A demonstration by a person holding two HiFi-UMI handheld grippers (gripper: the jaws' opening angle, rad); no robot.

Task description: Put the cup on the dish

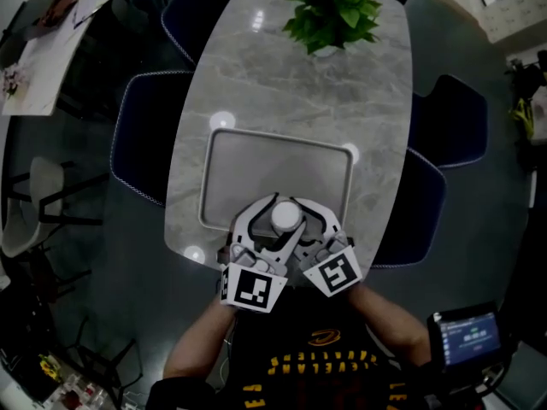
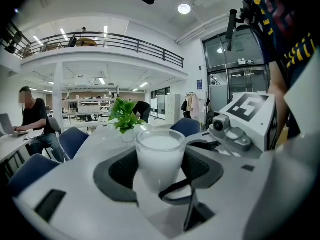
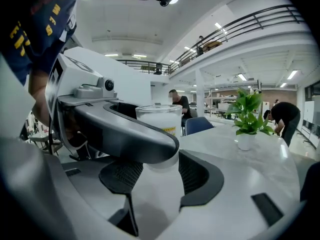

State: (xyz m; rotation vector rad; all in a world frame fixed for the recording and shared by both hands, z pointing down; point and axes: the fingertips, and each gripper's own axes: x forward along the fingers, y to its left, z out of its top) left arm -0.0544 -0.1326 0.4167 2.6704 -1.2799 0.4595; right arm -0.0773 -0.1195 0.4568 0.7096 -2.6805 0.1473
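The cup of white drink is over the near edge of the dish. I cannot tell if it rests there yet. The left hand-held gripper and the right hand-held gripper both pinch it, crossing over each other, likely so it will not tip or spill. The dish lies on the counter.

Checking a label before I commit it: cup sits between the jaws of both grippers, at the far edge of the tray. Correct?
Not the far edge. The cup is between the jaws of both the left gripper and the right gripper, but at the near edge of the tray, the side closest to the person. The head view shows it.
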